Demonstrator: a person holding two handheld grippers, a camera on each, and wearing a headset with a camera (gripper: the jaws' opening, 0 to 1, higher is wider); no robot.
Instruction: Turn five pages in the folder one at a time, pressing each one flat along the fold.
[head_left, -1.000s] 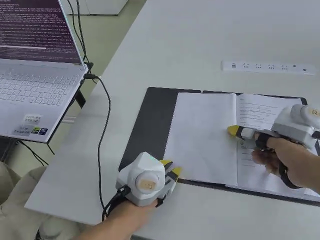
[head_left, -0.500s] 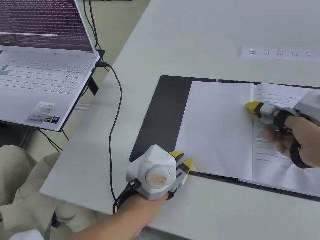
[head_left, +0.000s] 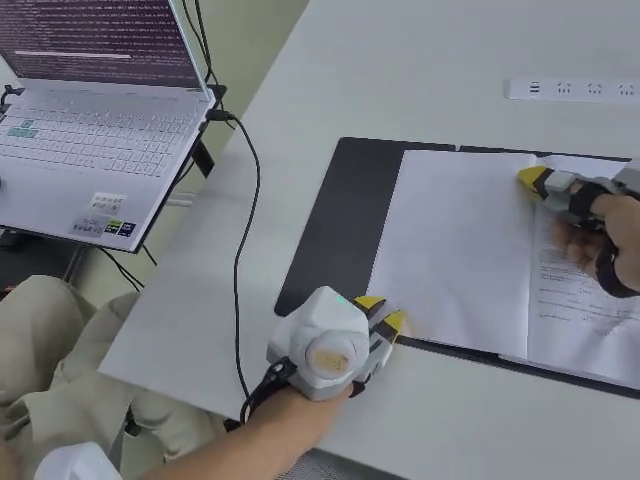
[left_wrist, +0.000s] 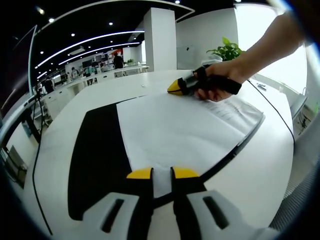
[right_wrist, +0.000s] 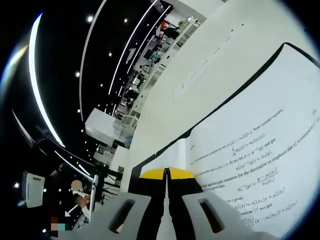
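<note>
At the folder fold, right gripper presses closed beside printed equations; left gripper slightly parted, empty.

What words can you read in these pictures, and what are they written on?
"Now consider equation": on the printed page, in the right gripper view.
"we let" and "and get": same page, among maths formulas too small to copy exactly.
Laptop screen: many lines of text, too small to read.
Stickers on the laptop: too blurred to read.
Power strip: marks too small to read.
</note>
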